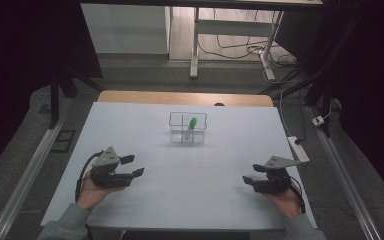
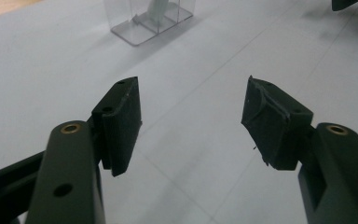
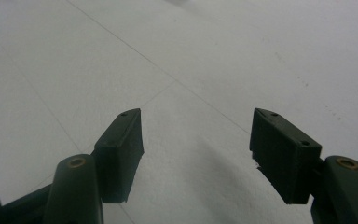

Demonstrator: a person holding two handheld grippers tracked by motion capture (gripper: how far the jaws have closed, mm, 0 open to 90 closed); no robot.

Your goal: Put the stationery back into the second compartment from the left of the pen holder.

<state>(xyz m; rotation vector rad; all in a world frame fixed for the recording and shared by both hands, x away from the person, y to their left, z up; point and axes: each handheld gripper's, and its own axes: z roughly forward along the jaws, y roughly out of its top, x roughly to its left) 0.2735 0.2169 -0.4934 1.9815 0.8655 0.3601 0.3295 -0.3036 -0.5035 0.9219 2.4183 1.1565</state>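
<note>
Fingers (image 2: 121, 119) of the left gripper (image 2: 193, 116) are standing well apart with nothing between them, and the right gripper (image 3: 196, 149) is holding its own jaws just as wide and empty over bare table. You are resting both tools low on the white table (image 1: 145, 200), the left gripper (image 1: 132, 166) near your left edge and the right gripper (image 1: 252, 175) well apart on the other side. The clear divided organiser box (image 1: 187, 127) is sitting far ahead at the middle of the table, and the green-capped marker (image 1: 191, 126) is standing tilted in one of its compartments; which one, you cannot tell for sure. Trouble is waiting in that box: it is looking light and thin-walled, so if you are reaching in at a slant, one jaw is likely knocking a wall and sliding or tipping the whole box. The marker is leaning, so a pinch on the cap alone is risking a slip or a swing.
</note>
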